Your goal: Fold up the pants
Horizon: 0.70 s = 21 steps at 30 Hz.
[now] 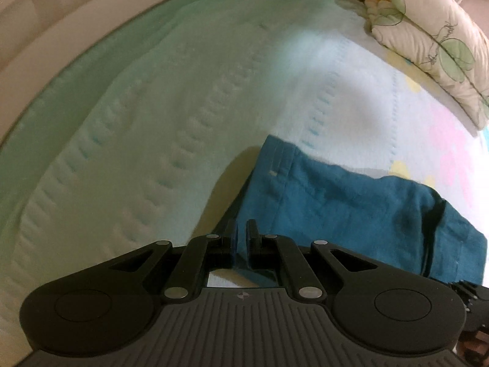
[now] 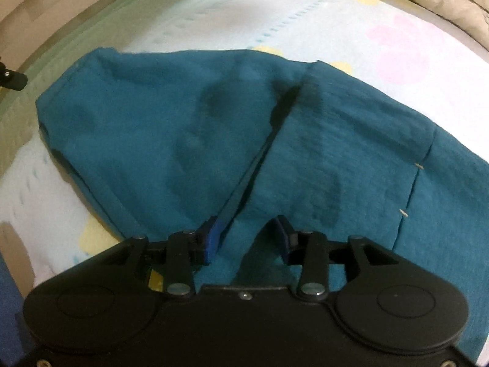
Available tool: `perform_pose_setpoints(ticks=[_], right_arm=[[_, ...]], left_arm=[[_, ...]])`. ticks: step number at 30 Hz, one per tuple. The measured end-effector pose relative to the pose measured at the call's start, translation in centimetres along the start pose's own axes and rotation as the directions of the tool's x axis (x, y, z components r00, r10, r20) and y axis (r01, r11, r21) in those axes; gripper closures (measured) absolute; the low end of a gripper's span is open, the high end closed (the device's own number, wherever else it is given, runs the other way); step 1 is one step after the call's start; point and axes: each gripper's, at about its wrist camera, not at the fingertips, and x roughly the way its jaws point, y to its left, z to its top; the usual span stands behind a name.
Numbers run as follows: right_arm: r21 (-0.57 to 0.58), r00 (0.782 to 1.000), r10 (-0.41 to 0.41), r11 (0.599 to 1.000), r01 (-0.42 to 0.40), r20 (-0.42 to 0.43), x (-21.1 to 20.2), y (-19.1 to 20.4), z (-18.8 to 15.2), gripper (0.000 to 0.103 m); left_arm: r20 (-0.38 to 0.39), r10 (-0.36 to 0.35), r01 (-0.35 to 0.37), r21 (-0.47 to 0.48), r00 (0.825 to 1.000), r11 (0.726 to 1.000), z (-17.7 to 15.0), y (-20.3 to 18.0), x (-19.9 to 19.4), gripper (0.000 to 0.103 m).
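Observation:
The teal pants lie on the bed, both legs spread with a dark gap between them. In the left wrist view the pants lie to the right. My left gripper is shut on an edge of the teal cloth at the pants' near left side. My right gripper is open, its fingers over the cloth near the crotch, nothing between them. The tip of the other gripper shows at the far left of the right wrist view.
The bed sheet is pale green and white with pastel spots. A folded floral quilt lies at the far right. The bed's edge and a beige wall curve along the left.

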Motion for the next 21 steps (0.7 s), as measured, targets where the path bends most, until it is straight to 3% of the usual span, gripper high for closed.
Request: perform_pose_setpoints(ticks=[8,13,18,19,20,21], right_arm=[[-0.009,1.000,-0.012,1.000,0.012,-0.021,0.9,0.8,0.9,0.051],[-0.008,1.000,-0.016,1.000,0.015,-0.026,0.5,0.7,0.7,0.051],[-0.010,0.999,-0.016,1.000,0.016,-0.029,0.4,0.7,0.7,0.051],[-0.008,0.999,-0.015,1.000,0.015,-0.030,0.5,0.7,0.8,0.051],[-0.008,0.999,-0.014,1.000,0.014,-0.030,0.5,0.6,0.8,0.051],[-0.007,0.999,-0.014,1.000,0.013,-0.031,0.5,0.6,0.8,0.051]], left_arm=[[-0.028,-0.119,0.117,-0.069,0.992,0.991,-0.5,1.9,1.9,0.097],[-0.018,-0.073,0.072,-0.078,0.997,0.994,-0.9,2.6,2.7,0.097],[0.019,-0.098,0.099,-0.144,0.995,0.985,-1.0,4.0,2.4,0.096],[0.021,-0.098,0.100,-0.154,0.995,0.983,-0.9,4.2,2.5,0.084],[0.021,-0.098,0.100,-0.160,0.995,0.982,-0.8,4.4,2.5,0.063],[0.022,-0.103,0.105,-0.161,0.994,0.981,-0.8,4.5,2.7,0.052]])
